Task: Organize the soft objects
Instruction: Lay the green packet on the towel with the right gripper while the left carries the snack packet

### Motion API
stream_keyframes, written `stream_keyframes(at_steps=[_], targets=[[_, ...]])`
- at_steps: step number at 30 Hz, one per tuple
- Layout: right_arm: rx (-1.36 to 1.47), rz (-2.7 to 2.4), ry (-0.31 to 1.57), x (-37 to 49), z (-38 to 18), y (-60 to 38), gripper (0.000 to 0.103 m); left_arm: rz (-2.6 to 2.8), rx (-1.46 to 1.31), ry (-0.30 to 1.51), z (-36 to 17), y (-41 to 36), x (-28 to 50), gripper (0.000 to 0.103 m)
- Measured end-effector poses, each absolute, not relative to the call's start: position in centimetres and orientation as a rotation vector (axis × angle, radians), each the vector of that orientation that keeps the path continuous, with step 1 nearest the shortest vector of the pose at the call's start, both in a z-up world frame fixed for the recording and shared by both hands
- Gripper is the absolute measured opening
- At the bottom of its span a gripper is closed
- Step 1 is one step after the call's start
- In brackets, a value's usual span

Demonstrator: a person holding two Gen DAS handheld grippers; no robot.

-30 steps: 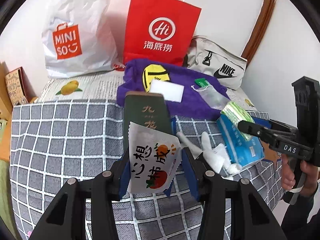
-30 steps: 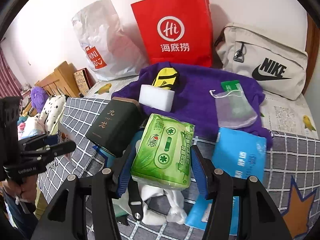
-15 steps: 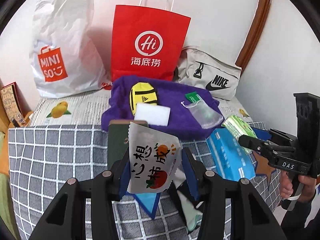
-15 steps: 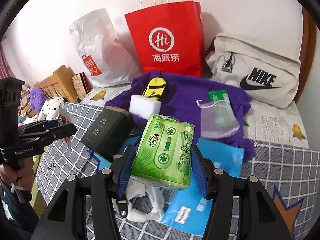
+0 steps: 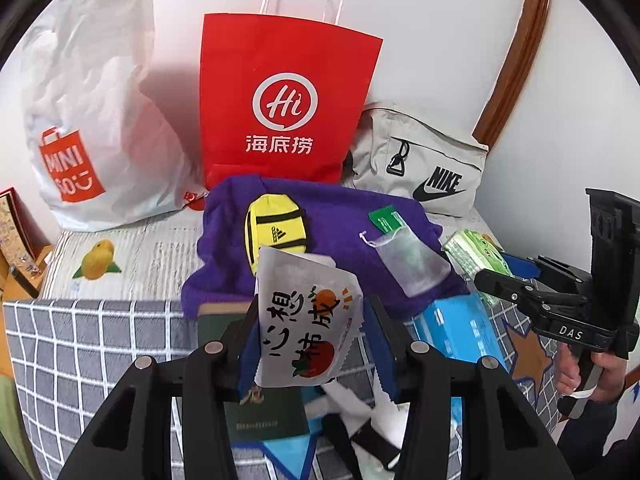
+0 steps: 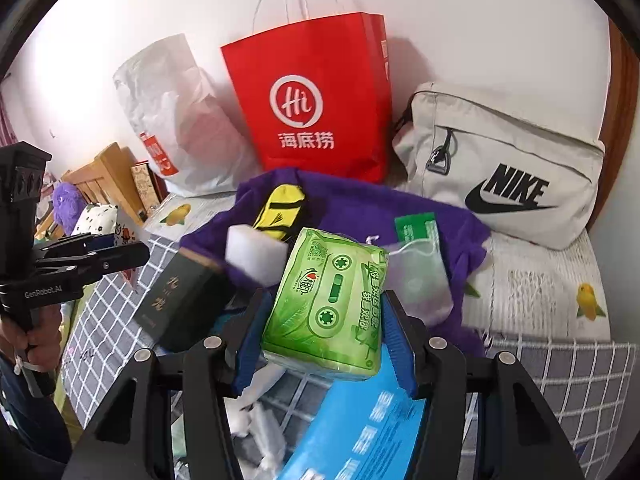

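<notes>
A green tissue pack (image 6: 326,304) printed with a cassette sits clamped between the blue pads of the right tongs (image 6: 324,344), low in the centre of the right wrist frame. The left tongs (image 5: 310,344) grip a white snack packet (image 5: 306,320) with an orange and a tomato on it, lower centre of the left wrist frame. Beneath both lies a grey checked bed cover (image 5: 80,344) carrying a dark green box (image 6: 180,300), a blue pack (image 6: 360,432) and a purple towel (image 6: 352,208). On the towel rest a yellow sock (image 5: 276,232), a white sponge (image 6: 254,254) and a mesh pouch (image 5: 412,260). Against the wall in the upper frame stand a white Miniso bag (image 5: 88,120), a red paper bag (image 6: 316,104) and a Nike pouch (image 6: 508,168).
</notes>
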State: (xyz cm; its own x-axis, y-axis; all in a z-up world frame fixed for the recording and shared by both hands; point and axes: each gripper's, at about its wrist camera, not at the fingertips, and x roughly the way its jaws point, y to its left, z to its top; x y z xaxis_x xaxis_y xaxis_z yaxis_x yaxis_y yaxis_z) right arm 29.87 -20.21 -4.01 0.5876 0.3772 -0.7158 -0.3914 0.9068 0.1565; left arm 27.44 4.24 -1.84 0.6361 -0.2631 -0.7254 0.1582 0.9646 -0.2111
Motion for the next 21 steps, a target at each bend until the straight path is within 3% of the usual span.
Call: stream_keyframes(at_steps=[9,21], targets=[[-0.019,0.438,0.832,34.8,-5.1,-20.5,0.055,-0.239,-0.139,0.863,-2.3,4.3,31.6,0.046],[-0.030,0.465,0.958,39.7,-10.5,-18.1,0.055,-0.237,-0.141,0.893,-3.6,4.8,35.7,0.046]])
